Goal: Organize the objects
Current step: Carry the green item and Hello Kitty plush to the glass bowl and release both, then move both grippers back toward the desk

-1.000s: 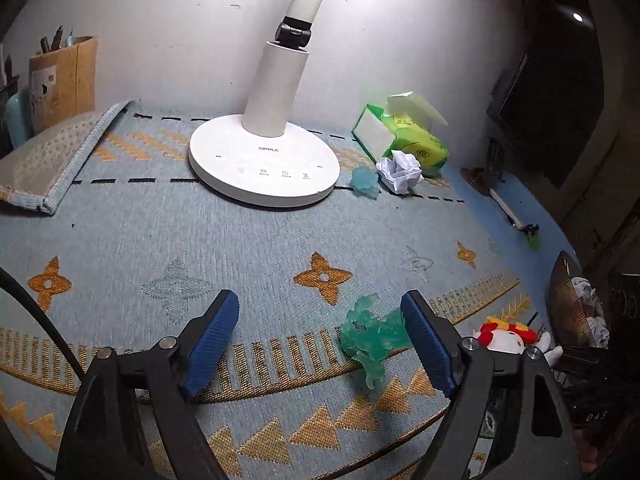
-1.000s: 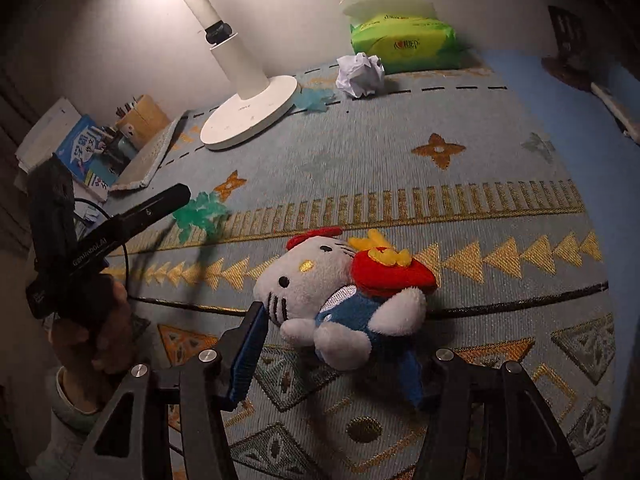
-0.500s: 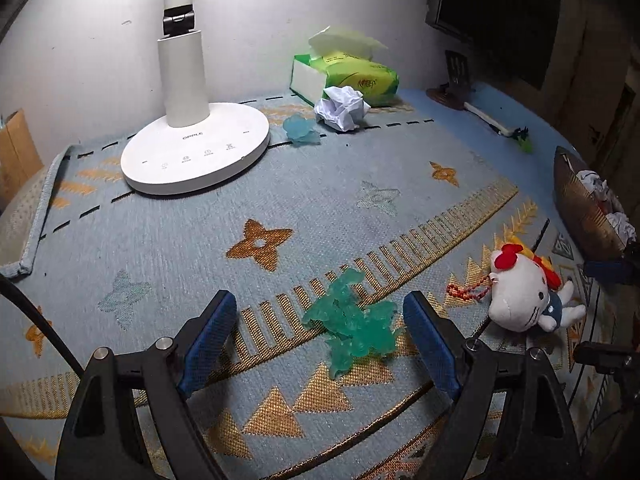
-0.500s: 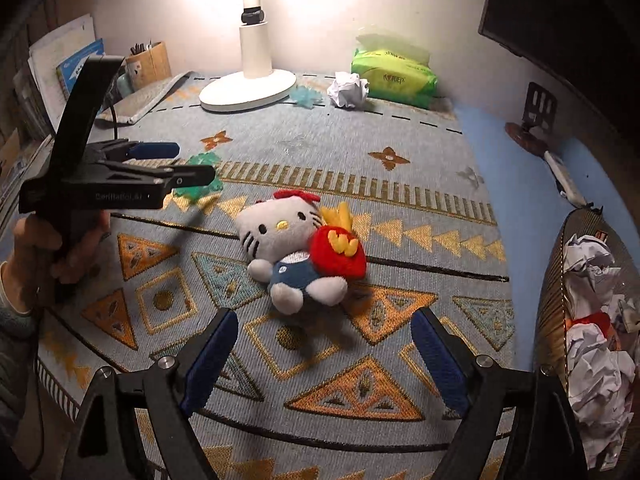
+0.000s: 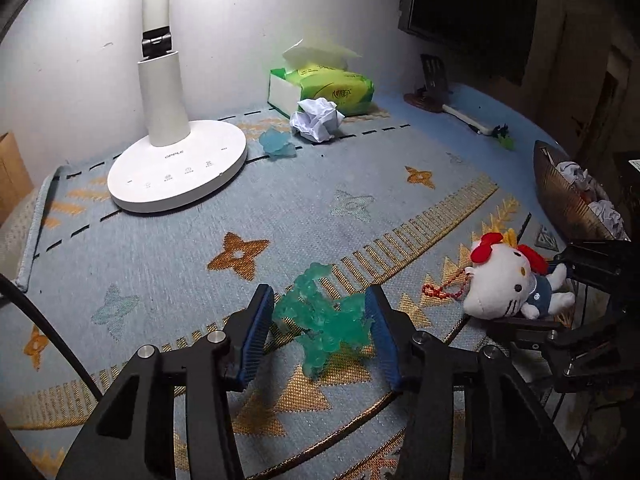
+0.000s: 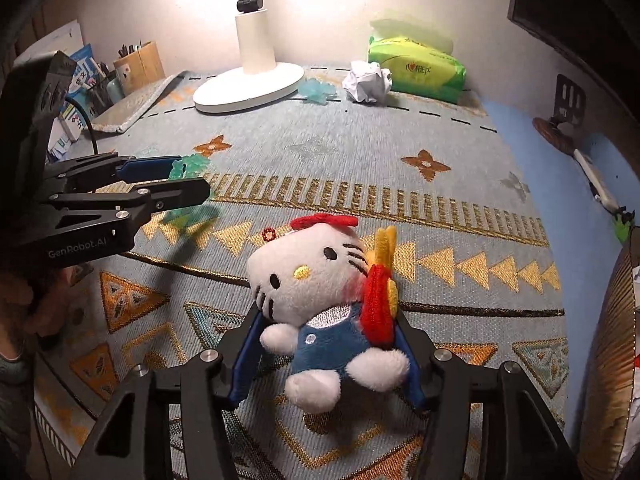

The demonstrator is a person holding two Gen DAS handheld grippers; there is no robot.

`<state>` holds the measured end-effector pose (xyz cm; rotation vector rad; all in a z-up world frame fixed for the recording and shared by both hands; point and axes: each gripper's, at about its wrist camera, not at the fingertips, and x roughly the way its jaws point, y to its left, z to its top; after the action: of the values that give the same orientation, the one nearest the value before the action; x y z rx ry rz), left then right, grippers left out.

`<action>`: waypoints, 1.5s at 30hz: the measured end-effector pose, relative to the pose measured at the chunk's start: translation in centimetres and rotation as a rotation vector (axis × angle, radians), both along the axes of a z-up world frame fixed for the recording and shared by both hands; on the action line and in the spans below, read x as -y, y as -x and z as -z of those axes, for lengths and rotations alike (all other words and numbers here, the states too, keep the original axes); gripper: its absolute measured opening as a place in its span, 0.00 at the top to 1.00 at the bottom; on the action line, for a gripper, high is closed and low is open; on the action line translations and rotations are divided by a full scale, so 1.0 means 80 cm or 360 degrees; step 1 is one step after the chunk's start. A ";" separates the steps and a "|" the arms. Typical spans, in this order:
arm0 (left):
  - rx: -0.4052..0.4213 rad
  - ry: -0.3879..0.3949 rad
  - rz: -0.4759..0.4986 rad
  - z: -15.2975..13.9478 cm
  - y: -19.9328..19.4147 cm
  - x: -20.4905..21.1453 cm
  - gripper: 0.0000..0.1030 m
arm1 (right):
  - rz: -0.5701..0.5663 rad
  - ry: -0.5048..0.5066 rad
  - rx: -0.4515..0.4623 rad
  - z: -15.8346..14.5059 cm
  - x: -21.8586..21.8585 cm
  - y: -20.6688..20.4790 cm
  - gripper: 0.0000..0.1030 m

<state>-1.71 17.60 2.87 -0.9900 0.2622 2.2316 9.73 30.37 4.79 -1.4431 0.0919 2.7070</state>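
A translucent green toy [image 5: 332, 320] sits between the blue pads of my left gripper [image 5: 320, 332], just above the patterned mat [image 5: 360, 208]. Those jaws are closing and both pads touch the toy's sides. The right wrist view shows the same left gripper [image 6: 180, 178] at the left, held by a hand, with the green toy [image 6: 194, 162] poking past its fingers. A white plush cat [image 6: 308, 276] with a red bow and blue overalls lies between the pads of my right gripper [image 6: 328, 356]. These jaws are closing too, and they squeeze its body.
At the back stand a white lamp base [image 5: 176, 176], a green tissue pack [image 5: 332, 88], a crumpled paper ball [image 5: 316, 120] and a pale blue translucent piece [image 5: 276, 146]. A basket [image 5: 568, 200] with crumpled paper is at the right edge. A pen holder [image 6: 140, 66] stands far left.
Both grippers narrowed from wide open onto their objects. The right gripper came in over the plush cat, which now sits tilted between its pads. The left gripper closed in on the green toy.
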 end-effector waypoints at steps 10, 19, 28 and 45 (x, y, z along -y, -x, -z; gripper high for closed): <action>-0.0303 -0.0224 0.0165 -0.133 -0.104 -0.092 0.57 | 0.0339 -0.0105 -0.0403 -0.158 -0.105 -0.152 0.44; -0.0269 -0.0345 0.0531 -0.183 -0.169 -0.267 0.57 | 0.0907 -0.0220 -0.0520 -0.223 -0.263 -0.248 0.43; -0.0044 -0.0451 0.0566 -0.151 -0.169 -0.342 0.22 | 0.1017 -0.0014 -0.0341 -0.151 -0.329 -0.250 0.21; -0.0009 -0.0508 0.0332 -0.152 -0.134 -0.203 0.02 | 0.0857 -0.0001 -0.0406 -0.166 -0.269 -0.264 0.18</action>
<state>9.02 33.81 15.06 -0.7484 0.0076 2.0077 30.83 51.91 18.03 -0.8931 0.4254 2.4102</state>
